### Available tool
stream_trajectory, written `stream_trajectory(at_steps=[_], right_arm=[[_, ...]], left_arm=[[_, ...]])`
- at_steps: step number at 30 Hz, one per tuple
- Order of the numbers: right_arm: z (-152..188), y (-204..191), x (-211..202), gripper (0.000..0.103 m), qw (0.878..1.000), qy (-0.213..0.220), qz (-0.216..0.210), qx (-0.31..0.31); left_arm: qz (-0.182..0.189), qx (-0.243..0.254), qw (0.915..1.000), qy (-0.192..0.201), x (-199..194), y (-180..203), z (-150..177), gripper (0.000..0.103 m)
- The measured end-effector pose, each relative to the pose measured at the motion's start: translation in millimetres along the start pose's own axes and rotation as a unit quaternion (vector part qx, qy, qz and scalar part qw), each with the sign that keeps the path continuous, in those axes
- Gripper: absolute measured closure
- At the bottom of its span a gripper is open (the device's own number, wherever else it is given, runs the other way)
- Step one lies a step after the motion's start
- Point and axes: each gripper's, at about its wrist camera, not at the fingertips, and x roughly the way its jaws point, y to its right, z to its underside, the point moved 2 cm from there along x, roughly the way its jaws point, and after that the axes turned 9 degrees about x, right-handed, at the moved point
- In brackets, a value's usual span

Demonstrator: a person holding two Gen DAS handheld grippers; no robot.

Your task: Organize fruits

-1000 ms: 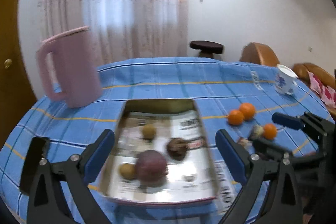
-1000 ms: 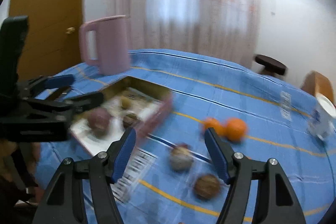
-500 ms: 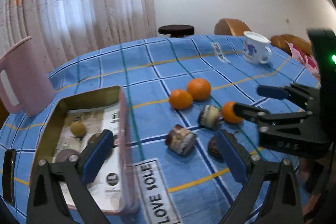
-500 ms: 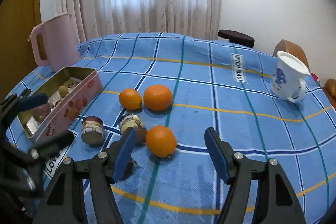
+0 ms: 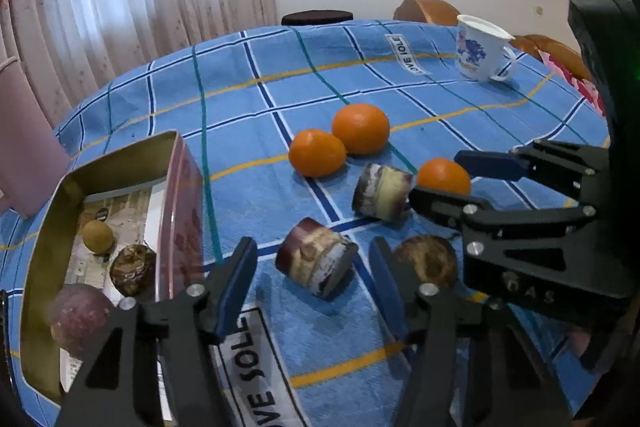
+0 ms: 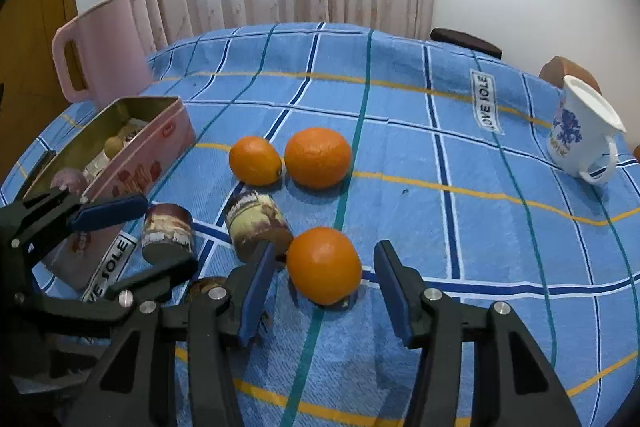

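Observation:
My left gripper (image 5: 312,283) is open, its fingers either side of a brown-and-cream cut fruit piece (image 5: 316,257) lying on the blue cloth. My right gripper (image 6: 324,283) is open around a small orange (image 6: 323,265), not touching it. Two more oranges (image 6: 318,157) (image 6: 255,160) sit side by side farther back. A second cut piece (image 6: 256,225) lies just left of the near orange. A brown round fruit (image 5: 426,261) sits by the left gripper's right finger. The open pink tin (image 5: 178,195) at left holds a purple fruit (image 5: 78,317), a brown one and a small yellow-green one.
A pink jug (image 6: 102,51) stands behind the tin at far left. A white mug with blue print (image 6: 582,135) stands at far right. The table (image 6: 440,155) carries a blue checked cloth. A dark stool (image 6: 466,43) and chairs stand beyond it.
Both grippers have swung right, away from the tin, and lowered toward the loose fruit. The left now frames the cut piece; the right now frames the near orange.

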Motion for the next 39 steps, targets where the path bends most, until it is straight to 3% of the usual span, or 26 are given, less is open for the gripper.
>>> stream_trajectory(at_steps=[2,5,8,23,39], right_arm=[[-0.4,-0.8,1.3,0.058,1.000,-0.004,-0.003,-0.001],[0.1,-0.5,3.0,0.060,1.000,-0.010,-0.008,0.001],[0.5,-1.5,2.5,0.062,1.000,-0.010,-0.009,-0.001],[-0.2,0.1,-5.1,0.064,1.000,0.008,-0.022,0.007],[-1.3,2.1,-31.8,0.064,0.997,0.071,-0.041,0.011]], left_arm=[[-0.005,-0.001,1.0000,-0.001,0.7,-0.9,-0.1,0.047],[-0.010,0.000,1.0000,-0.002,0.6,-1.3,0.0,0.048],[-0.014,0.020,0.9997,-0.001,0.4,5.8,-1.2,0.059],[0.006,0.004,0.9998,-0.021,10.5,4.4,-3.2,0.060],[-0.028,-0.030,0.9978,0.053,-17.5,-9.8,-3.4,0.060]])
